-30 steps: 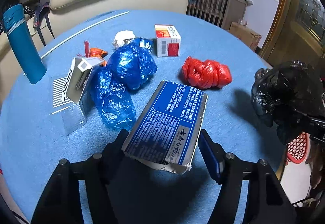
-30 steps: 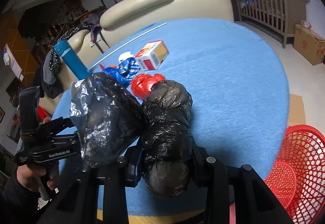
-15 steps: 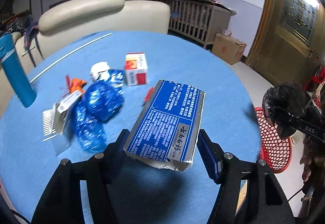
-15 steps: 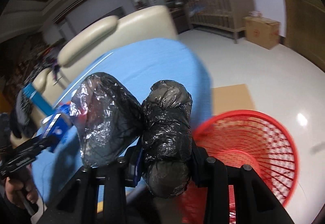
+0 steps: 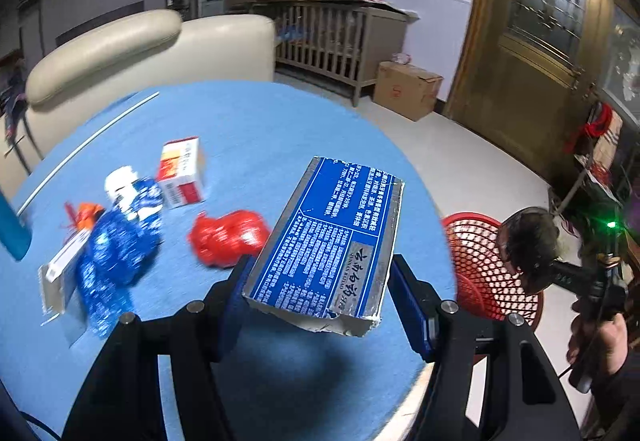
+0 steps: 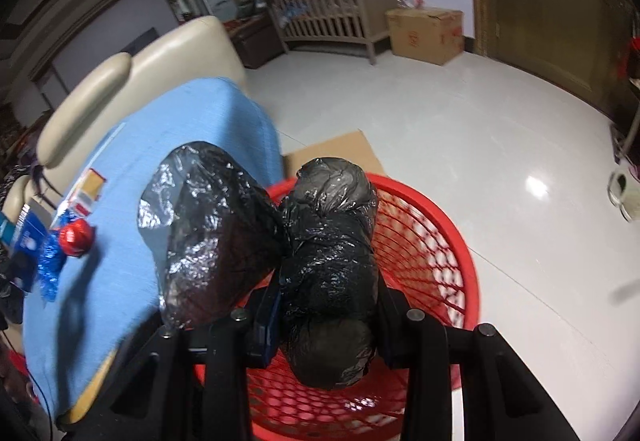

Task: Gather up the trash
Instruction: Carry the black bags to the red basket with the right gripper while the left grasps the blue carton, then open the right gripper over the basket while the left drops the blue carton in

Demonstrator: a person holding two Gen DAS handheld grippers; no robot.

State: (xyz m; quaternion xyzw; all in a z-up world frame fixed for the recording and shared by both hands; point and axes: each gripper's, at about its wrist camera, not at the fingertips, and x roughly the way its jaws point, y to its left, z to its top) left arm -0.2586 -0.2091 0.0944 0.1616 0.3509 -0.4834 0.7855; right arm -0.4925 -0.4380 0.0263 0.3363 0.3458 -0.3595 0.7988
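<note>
My left gripper point(image 5: 320, 293) is shut on a flat blue carton point(image 5: 332, 241) with white print, held above the blue table point(image 5: 260, 129) near its right edge. My right gripper point(image 6: 326, 305) is shut on a knotted black plastic bag point(image 6: 328, 241) and holds it over the red mesh basket point(image 6: 440, 253) on the floor. The basket also shows in the left wrist view point(image 5: 476, 257), with the black bag point(image 5: 528, 249) above it. On the table lie a red plastic bag point(image 5: 226, 237), blue plastic bags point(image 5: 120, 249) and a red-and-white box point(image 5: 180, 171).
A cream sofa point(image 5: 120, 49) stands behind the table. A teal bottle point(image 5: 10, 233) stands at the table's left edge. A wooden crib point(image 5: 340, 41) and a cardboard box point(image 5: 408, 89) stand by the far wall. Flat cardboard point(image 6: 340, 153) lies beside the basket.
Both grippers have swung right toward the basket. The black bag went from above the table to over the basket. The blue carton has risen and moved toward the table's right edge.
</note>
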